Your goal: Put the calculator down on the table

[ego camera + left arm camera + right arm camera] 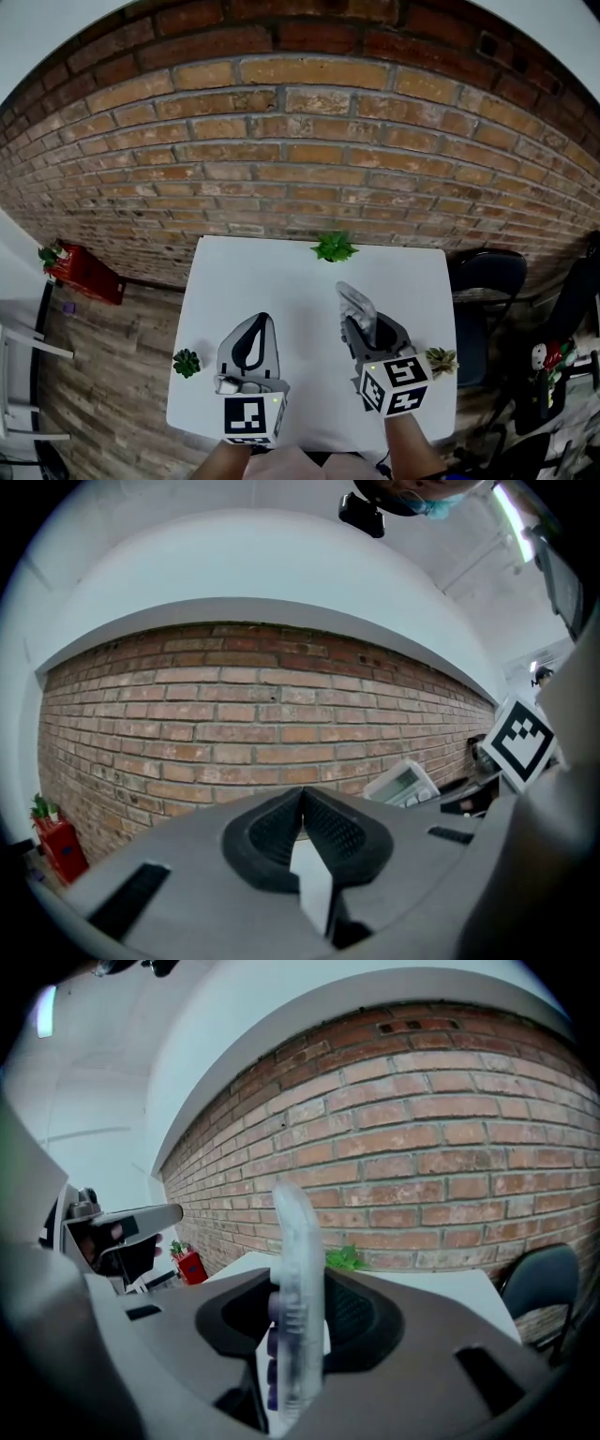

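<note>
Clamped upright and edge-on at frame centre between fingers (pixel 361 1321) of the right gripper (pixel 302 1321), pale translucent calculator (pixel 296 1241) with purple keys; left gripper (pixel 302 822) fingers together.

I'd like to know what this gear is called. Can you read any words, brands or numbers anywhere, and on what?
No readable text anywhere.
Calculator: display and keys too blurred to read.
Left marker cube, right marker cube: black-and-white square patterns, no letters.
</note>
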{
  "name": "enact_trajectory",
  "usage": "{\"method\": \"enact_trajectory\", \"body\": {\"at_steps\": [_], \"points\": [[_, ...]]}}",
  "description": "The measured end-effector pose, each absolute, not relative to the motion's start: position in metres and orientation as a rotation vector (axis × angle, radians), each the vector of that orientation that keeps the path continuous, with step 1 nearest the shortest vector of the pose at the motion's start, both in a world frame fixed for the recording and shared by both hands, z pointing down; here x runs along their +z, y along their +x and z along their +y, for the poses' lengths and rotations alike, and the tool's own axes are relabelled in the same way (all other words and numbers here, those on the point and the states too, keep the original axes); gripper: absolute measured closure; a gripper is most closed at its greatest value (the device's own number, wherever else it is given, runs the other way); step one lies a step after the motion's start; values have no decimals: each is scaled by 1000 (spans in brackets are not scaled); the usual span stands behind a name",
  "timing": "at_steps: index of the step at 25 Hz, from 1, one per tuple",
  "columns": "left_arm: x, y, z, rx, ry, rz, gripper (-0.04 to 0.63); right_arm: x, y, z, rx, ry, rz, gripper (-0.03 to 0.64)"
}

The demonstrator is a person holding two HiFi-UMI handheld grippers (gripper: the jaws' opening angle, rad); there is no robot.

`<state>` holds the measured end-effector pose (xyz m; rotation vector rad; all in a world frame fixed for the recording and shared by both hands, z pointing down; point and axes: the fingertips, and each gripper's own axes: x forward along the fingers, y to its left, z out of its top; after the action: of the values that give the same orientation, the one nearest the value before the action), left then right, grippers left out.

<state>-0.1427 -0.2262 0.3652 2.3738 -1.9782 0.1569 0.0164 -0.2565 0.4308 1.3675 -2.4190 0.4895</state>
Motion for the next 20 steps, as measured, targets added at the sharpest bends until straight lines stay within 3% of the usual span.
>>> {"method": "enact_trajectory", "body": {"at_steps": [20], "points": [[436, -145, -276, 297, 2356, -1797, 581, 565, 23, -279, 789, 1350, -2145, 483]]}}
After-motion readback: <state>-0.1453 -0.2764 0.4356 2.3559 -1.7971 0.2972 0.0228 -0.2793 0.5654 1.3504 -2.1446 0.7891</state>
